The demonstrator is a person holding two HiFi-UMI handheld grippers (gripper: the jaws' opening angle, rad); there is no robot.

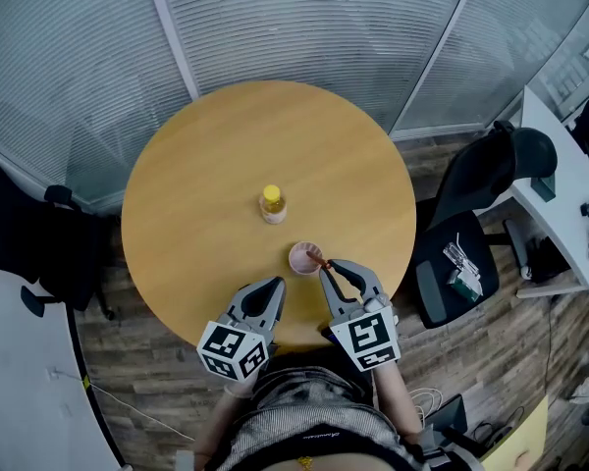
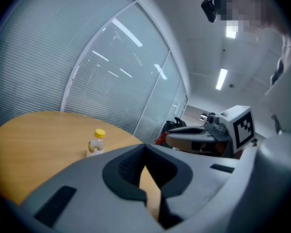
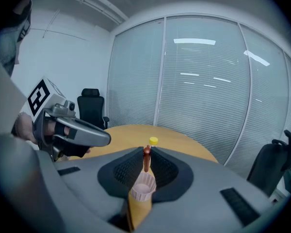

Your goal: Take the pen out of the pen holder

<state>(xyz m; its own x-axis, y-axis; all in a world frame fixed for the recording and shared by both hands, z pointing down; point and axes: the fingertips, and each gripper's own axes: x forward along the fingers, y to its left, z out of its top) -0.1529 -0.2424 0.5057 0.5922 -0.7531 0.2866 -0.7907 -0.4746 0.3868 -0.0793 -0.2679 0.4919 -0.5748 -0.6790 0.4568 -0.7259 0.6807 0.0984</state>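
A pink ribbed pen holder (image 1: 303, 258) (image 3: 143, 187) stands near the front edge of the round wooden table (image 1: 206, 165). A reddish-brown pen (image 1: 317, 259) (image 3: 146, 160) stands in it, leaning toward me. My right gripper (image 1: 326, 268) (image 3: 146, 151) is just above the holder, its jaws shut on the pen's top end. My left gripper (image 1: 275, 285) (image 2: 144, 145) hovers over the table's front edge, left of the holder, shut with nothing in it. In the left gripper view the holder is hidden behind the jaws.
A small clear bottle with a yellow cap (image 1: 272, 204) (image 2: 96, 143) (image 3: 153, 141) stands at the table's middle, beyond the holder. A black office chair (image 1: 481, 214) and a white desk (image 1: 569, 194) are to the right, another black chair (image 1: 29, 234) to the left. Glass walls with blinds lie behind.
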